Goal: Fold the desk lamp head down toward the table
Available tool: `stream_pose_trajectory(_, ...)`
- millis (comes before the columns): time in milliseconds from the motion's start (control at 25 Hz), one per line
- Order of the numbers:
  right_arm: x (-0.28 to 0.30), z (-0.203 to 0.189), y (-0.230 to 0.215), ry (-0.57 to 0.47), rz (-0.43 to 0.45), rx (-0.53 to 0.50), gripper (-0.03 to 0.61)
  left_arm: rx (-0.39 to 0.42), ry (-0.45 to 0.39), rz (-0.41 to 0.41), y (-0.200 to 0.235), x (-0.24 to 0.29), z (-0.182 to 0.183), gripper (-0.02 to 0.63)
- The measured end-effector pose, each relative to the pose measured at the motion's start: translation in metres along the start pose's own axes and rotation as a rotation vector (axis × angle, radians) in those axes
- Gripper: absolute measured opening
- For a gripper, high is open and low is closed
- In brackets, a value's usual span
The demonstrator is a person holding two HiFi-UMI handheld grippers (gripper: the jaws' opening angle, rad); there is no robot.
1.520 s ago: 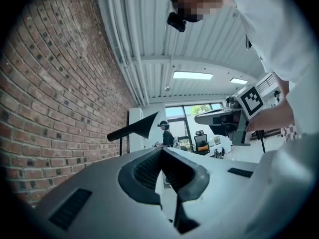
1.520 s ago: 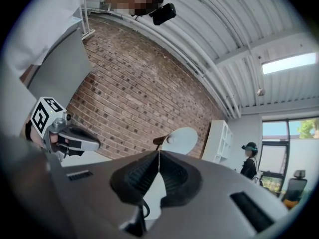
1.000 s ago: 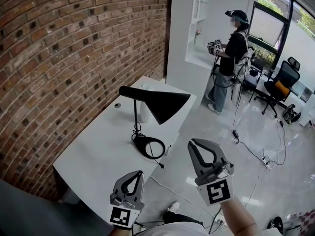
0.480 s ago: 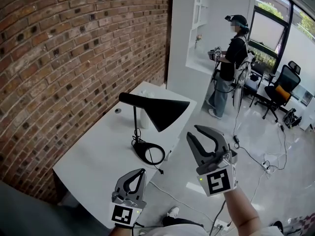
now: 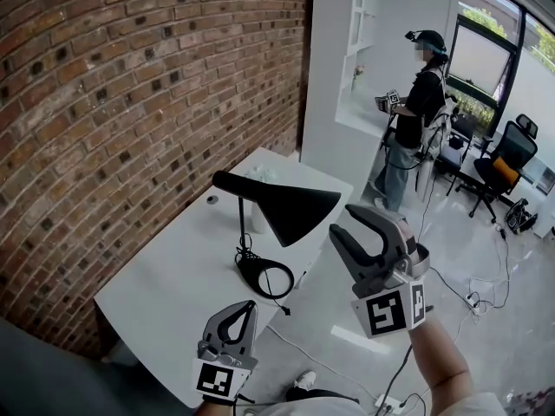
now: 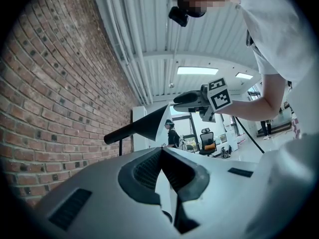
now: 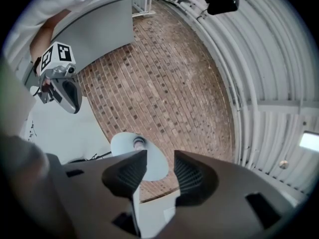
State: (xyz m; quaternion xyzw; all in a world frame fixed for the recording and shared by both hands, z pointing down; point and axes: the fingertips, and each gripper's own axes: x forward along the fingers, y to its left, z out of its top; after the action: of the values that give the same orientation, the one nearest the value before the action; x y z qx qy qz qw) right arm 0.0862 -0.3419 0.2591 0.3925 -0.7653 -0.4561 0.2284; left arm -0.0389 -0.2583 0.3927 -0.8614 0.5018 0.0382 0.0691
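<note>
The right gripper is held level at centre right, rolled on its side. Its empty jaws have just been opening wide, just beside the upright desk lamp at mid-frame on the table. The left gripper sits low at bottom centre, jaws together, empty.

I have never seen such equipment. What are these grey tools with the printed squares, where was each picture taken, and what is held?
There is no robot: a person holds a tool in each hand, each ending in a two-finger claw. One picture comes from a camera on the person's head, looking down. The two round pictures come from cameras on the tools, looking along each claw. On the white table stands a black desk lamp, head not yet folded down. The left claw is shut and empty. The right claw, near the lamp's head, has just been opening; nothing is between its jaws. Nothing is held.
</note>
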Motion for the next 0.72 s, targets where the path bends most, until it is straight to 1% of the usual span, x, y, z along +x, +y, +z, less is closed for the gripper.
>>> stream_pose_trajectory(240,0.013,-0.001,-0.001,-0.001,0.027,-0.061,0.17,-0.013,0.012,0.004,0.004,0.005,-0.008,0.008)
stream_pose_trajectory(400,0.02,-0.004,0.011,0.013,0.095,-0.099,0.176,-0.021,0.009,0.004,0.003,0.008,-0.008,0.008)
stream_pose_trajectory(480,0.02,-0.006,0.015,0.016,0.113,-0.116,0.179,-0.022,0.01,0.003,0.002,0.01,-0.009,0.008)
stream_pose_trajectory(720,0.013,-0.017,0.03,0.045,0.158,-0.108,0.179,-0.024,0.027,0.012,0.003,0.009,-0.02,0.008)
